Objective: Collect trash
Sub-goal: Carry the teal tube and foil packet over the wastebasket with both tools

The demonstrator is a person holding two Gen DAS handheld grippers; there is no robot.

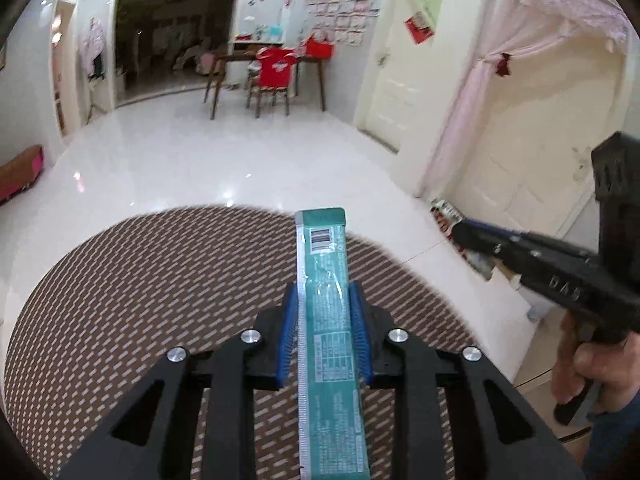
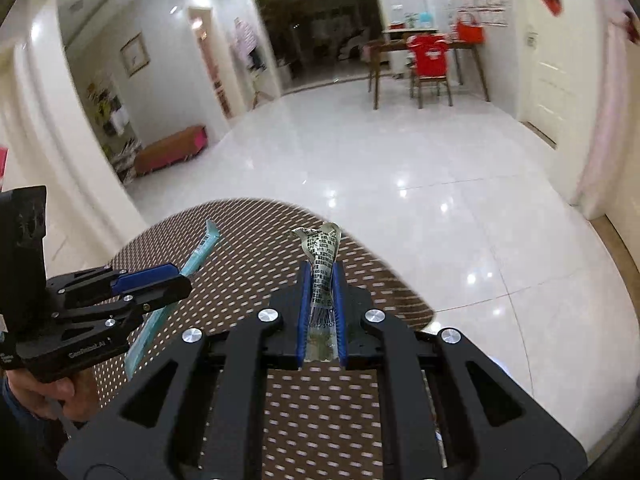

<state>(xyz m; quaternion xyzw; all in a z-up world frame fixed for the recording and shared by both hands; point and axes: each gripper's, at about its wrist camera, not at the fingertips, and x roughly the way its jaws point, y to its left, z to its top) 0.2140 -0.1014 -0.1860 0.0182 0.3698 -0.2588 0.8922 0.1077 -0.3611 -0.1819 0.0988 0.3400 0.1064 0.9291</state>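
My left gripper (image 1: 325, 296) is shut on a long teal snack wrapper (image 1: 326, 280) with a barcode near its far end, held above the round brown patterned table (image 1: 160, 280). My right gripper (image 2: 322, 276) is shut on a crumpled clear wrapper (image 2: 322, 252) with printed text, also above the table (image 2: 256, 248). The right gripper also shows in the left wrist view (image 1: 464, 236), off the table's right side, with the wrapper (image 1: 444, 210) at its tip. The left gripper shows in the right wrist view (image 2: 176, 276) with the teal wrapper (image 2: 200, 252).
A glossy white tiled floor (image 1: 200, 152) stretches beyond the table. A wooden dining table and a chair with a red shirt (image 1: 274, 68) stand at the back. White doors (image 1: 516, 168) and a pink curtain are at the right. A low brown bench (image 2: 172, 148) stands by the left wall.
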